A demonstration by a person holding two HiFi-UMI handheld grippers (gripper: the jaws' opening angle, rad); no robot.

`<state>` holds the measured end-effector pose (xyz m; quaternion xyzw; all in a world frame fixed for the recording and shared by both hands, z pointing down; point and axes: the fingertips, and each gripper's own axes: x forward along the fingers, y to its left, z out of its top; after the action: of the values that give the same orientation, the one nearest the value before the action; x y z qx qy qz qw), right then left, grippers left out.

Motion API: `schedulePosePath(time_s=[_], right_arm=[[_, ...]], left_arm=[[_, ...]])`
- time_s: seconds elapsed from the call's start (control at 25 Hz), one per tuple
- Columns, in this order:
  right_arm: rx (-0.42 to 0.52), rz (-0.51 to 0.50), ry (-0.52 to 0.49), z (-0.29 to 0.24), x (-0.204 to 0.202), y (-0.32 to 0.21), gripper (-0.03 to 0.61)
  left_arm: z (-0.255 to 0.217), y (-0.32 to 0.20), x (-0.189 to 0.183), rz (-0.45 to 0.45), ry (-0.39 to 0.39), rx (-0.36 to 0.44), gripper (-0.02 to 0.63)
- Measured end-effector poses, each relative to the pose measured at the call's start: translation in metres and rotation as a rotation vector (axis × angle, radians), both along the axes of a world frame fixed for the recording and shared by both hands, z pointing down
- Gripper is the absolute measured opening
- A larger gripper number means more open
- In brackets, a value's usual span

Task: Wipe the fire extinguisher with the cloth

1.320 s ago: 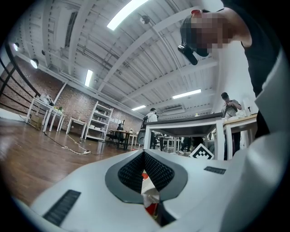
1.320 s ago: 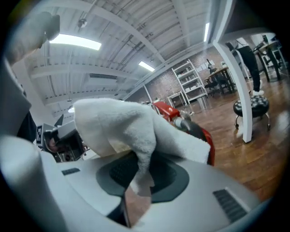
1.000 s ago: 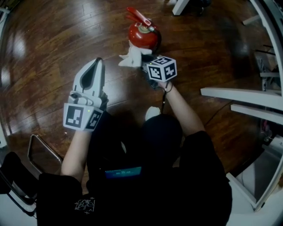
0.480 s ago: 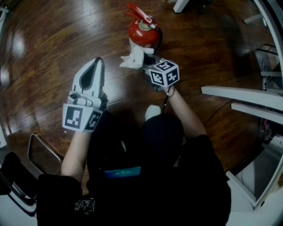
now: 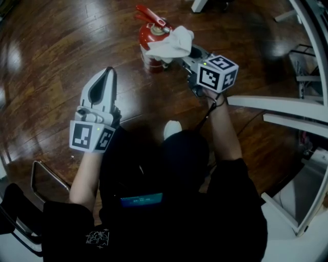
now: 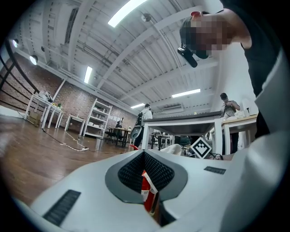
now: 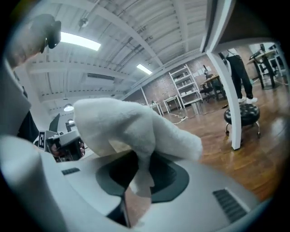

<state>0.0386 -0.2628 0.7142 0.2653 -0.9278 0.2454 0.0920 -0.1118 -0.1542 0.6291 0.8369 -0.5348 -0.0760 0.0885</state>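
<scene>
In the head view a red fire extinguisher point(image 5: 149, 42) stands upright on the wooden floor, its red lever point(image 5: 149, 15) pointing up and left. A white cloth point(image 5: 171, 42) lies bunched against the top right of the extinguisher, by the valve. My right gripper point(image 5: 185, 52) is shut on this cloth; in the right gripper view the cloth point(image 7: 129, 124) spills out over the jaws. My left gripper point(image 5: 108, 72) is shut and holds nothing, left of and nearer than the extinguisher. Through its jaw gap, the left gripper view shows a strip of the red extinguisher point(image 6: 147, 189).
White table beams point(image 5: 277, 110) run along the right. A metal chair frame point(image 5: 48, 176) sits at lower left. A white shoe point(image 5: 173, 128) rests on the floor near my knees. A black stool point(image 7: 242, 115) and a white post point(image 7: 226, 77) stand to the right.
My right gripper has carried the cloth from the extinguisher's near side up to its top right. The left gripper has hardly moved.
</scene>
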Motion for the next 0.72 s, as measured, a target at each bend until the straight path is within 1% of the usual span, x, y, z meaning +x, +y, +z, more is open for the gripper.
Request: schedulePosePath(time_s=[0.08, 0.16, 0.28, 0.4, 0.52, 0.6, 0.72], right_arm=[[-0.013, -0.013, -0.012, 0.014, -0.006, 0.001, 0.095], [-0.017, -0.018, 0.027, 0.035, -0.008, 0.008, 0.095], [-0.092, 0.003, 0.08, 0.089, -0.003, 0.013, 0.095], [-0.166, 0.02, 0.201, 0.17, 0.001, 0.015, 0.095], [-0.198, 0.021, 0.329, 0.233, 0.0, 0.018, 0.095], [-0.211, 0.029, 0.381, 0.254, -0.001, 0.019, 0.095], [-0.219, 0.043, 0.384, 0.26, -0.002, 0.021, 0.095]], left_arm=[[0.002, 0.001, 0.001, -0.002, -0.001, -0.006, 0.003], [0.002, 0.001, 0.001, -0.001, -0.003, -0.006, 0.003], [0.001, 0.0, 0.0, -0.004, -0.013, -0.001, 0.003], [0.002, 0.001, 0.0, -0.009, -0.018, -0.001, 0.003], [0.003, 0.003, 0.001, -0.013, -0.024, -0.006, 0.003], [0.004, 0.004, -0.002, -0.016, -0.029, -0.006, 0.003], [0.003, 0.005, -0.005, -0.017, -0.036, -0.002, 0.003]])
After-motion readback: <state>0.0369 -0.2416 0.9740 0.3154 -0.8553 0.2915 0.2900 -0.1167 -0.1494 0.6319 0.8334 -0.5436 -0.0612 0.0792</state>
